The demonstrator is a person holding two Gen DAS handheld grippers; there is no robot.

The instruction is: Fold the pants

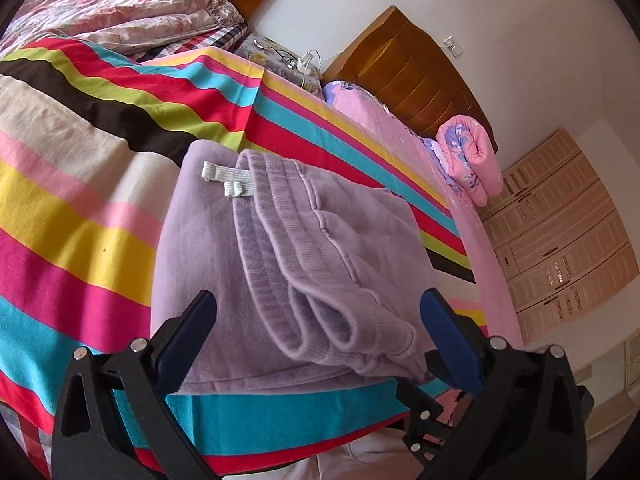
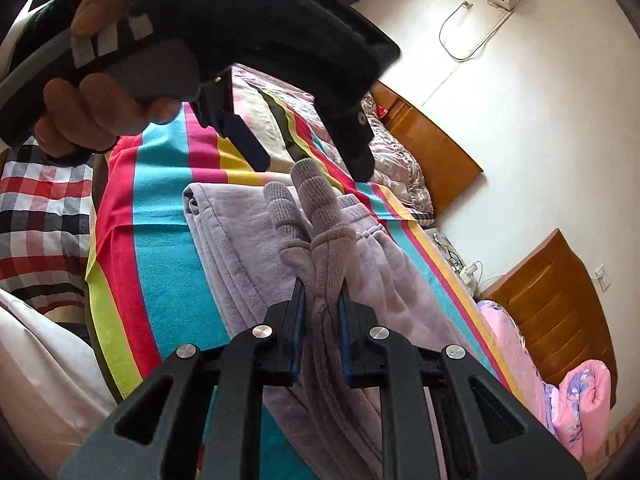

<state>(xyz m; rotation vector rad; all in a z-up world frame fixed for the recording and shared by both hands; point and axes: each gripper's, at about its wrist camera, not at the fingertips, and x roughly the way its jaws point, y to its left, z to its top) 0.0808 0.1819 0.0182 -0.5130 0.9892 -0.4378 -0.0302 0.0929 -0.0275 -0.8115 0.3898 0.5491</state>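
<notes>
Lilac fleece pants point(image 1: 256, 264) lie folded on a striped blanket point(image 1: 80, 208) on the bed, with the waistband and white drawstring point(image 1: 226, 180) on top. My left gripper point(image 1: 318, 310) is open just above the pants, a finger on each side of the ribbed cuffs point(image 1: 352, 332). In the right wrist view my right gripper point(image 2: 322, 292) is shut on the ribbed cuffs point(image 2: 316, 208) of the pants point(image 2: 240, 240), which stick up past its fingertips. The left gripper point(image 2: 308, 164) shows there from outside, open, held in a gloved hand above the pants.
A striped blanket point(image 2: 160, 184) covers the bed. A floral quilt point(image 1: 132, 4) lies at the far end, a rolled pink quilt point(image 1: 472, 160) on the pink bed by the wooden headboard point(image 1: 412, 68). A checked sheet point(image 2: 36, 208) is at the near edge.
</notes>
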